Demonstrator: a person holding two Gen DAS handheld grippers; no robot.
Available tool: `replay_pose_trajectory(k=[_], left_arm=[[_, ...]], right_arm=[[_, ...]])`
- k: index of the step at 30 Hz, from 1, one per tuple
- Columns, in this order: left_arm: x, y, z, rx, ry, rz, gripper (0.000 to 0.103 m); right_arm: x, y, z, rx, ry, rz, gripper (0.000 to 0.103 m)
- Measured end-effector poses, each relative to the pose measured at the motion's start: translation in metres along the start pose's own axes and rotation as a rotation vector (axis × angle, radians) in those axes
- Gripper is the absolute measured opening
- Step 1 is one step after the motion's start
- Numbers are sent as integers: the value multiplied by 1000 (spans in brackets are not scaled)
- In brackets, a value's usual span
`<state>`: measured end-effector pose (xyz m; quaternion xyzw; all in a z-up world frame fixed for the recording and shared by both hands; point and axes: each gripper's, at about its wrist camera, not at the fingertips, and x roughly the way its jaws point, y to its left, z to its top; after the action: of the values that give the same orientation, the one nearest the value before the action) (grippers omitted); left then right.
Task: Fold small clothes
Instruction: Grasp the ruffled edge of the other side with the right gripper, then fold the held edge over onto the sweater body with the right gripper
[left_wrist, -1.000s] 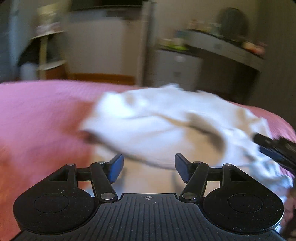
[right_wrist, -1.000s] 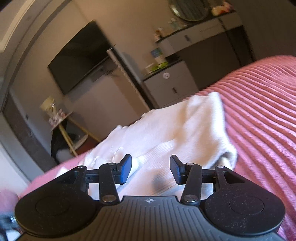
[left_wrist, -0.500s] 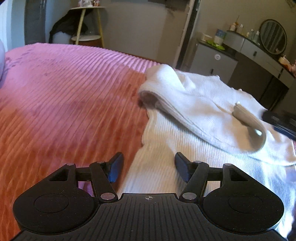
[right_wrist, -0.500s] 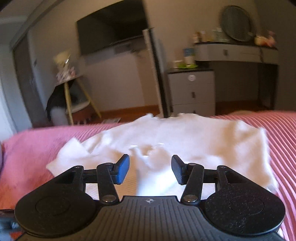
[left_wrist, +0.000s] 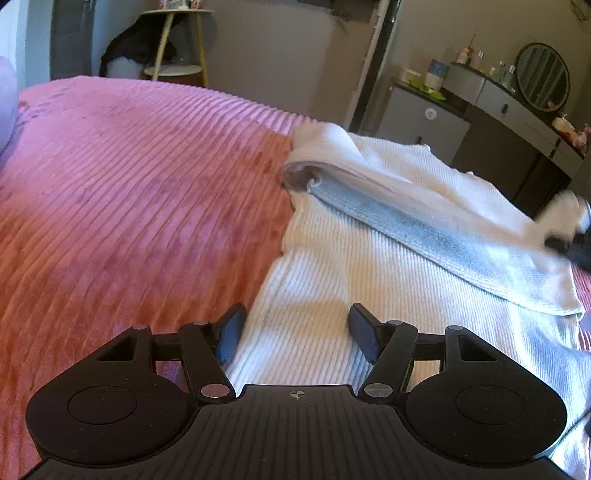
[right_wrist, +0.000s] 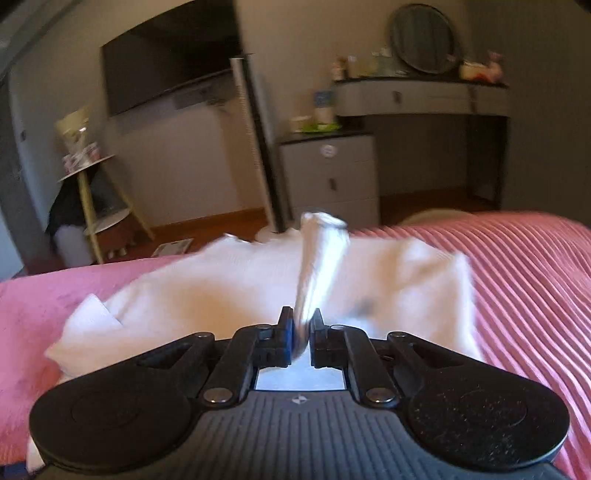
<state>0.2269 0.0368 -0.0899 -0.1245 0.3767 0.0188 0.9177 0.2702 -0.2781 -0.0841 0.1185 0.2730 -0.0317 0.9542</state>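
A white ribbed garment (left_wrist: 369, 266) lies on the pink ribbed bedspread (left_wrist: 129, 192), with one sleeve folded across its body. My left gripper (left_wrist: 293, 334) is open and empty, low over the garment's near left edge. My right gripper (right_wrist: 302, 325) is shut on a raised fold of the white garment (right_wrist: 321, 254), which stands up from between the jaws. The right gripper also shows as a dark blur at the right edge of the left wrist view (left_wrist: 570, 243), at the sleeve's end.
The bedspread (right_wrist: 535, 280) stretches to the left and right of the garment. Beyond the bed's far edge stand a grey drawer cabinet (right_wrist: 332, 173), a dressing table with a round mirror (right_wrist: 424, 37), a wall TV (right_wrist: 166, 62) and a small round side table (left_wrist: 173, 40).
My right gripper has closed on a fold of the garment and lifted it. My left gripper stays open and has held nearly the same place over the garment's edge.
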Motion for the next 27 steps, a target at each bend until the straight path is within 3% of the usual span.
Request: replay_pose_trajectory(k=[3, 7, 10, 14, 20, 24, 27], left_arm=[[0, -1, -2, 2, -8, 5, 68], [-1, -2, -3, -2, -20, 11, 68], [0, -2, -3, -4, -34, 13, 69], [0, -4, -3, 8, -50, 18, 69], [2, -5, -4, 16, -58, 12, 70], [2, -6, -5, 22, -61, 14, 71], [3, -5, -5, 21, -62, 13, 71]], right_arm=[[9, -27, -21, 120, 101, 10, 14], [0, -46, -26, 280, 59, 105, 19], [-1, -54, -23, 349, 54, 130, 19], [1, -44, -10, 255, 49, 83, 8], [-3, -31, 14, 25, -56, 15, 8], [-6, -35, 16, -36, -66, -30, 8], [-19, -36, 16, -53, -131, -32, 8]])
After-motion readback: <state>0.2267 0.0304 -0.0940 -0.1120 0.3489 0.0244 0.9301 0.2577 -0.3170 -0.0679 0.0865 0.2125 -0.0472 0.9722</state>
